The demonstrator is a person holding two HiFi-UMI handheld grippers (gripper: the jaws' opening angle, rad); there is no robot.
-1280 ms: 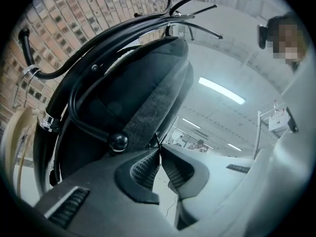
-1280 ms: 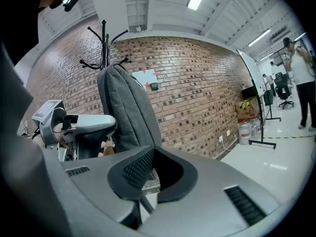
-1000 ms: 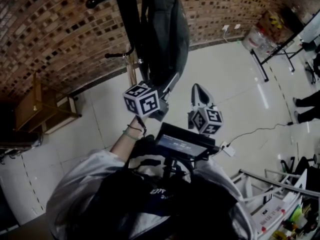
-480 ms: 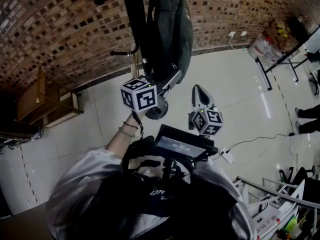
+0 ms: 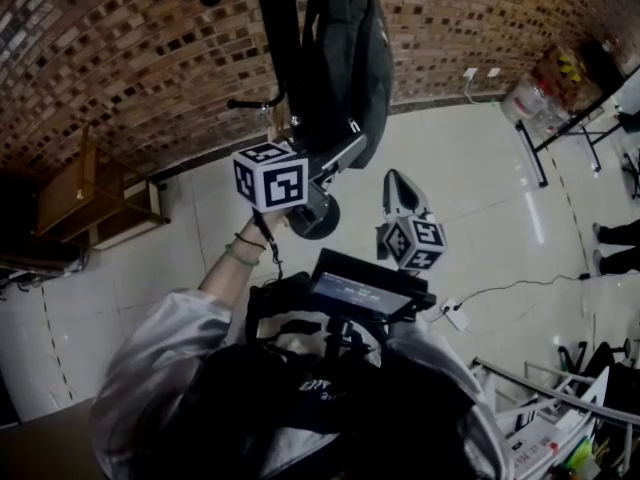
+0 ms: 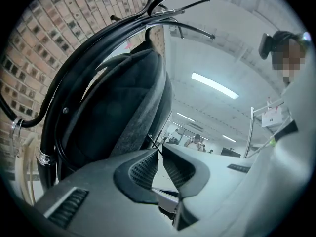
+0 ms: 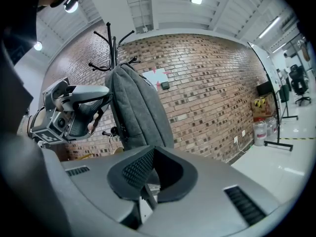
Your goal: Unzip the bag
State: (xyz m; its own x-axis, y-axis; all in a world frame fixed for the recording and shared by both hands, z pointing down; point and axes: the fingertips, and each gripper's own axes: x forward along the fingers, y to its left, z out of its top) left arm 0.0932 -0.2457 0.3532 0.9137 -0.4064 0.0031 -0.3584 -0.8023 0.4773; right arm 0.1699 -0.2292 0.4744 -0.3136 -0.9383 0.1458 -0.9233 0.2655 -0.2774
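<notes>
A dark grey backpack [image 5: 345,58] hangs on a black coat rack [image 5: 280,38] in front of a brick wall. My left gripper [image 5: 345,151] is raised to the bag's lower edge. In the left gripper view the backpack [image 6: 113,117] fills the left side. The left gripper [image 6: 159,149] has just been opening. Its jaws stand a narrow gap apart, with a thin black zip cord [image 6: 153,142] at their tips. My right gripper [image 5: 395,176] hangs to the right of the bag and below it, shut on nothing. The right gripper view shows the backpack [image 7: 140,107] and the left gripper [image 7: 101,98] against it.
A wooden shelf unit [image 5: 80,208] stands by the wall at left. A cable with a power strip [image 5: 455,313] lies on the pale tiled floor. Water bottles [image 7: 260,130] and a metal stand [image 5: 535,128] are at the far right, beside a person's feet [image 5: 610,230].
My left gripper has risen along the bag's lower edge, and its marker cube sits higher in the head view. The right gripper has stayed where it was.
</notes>
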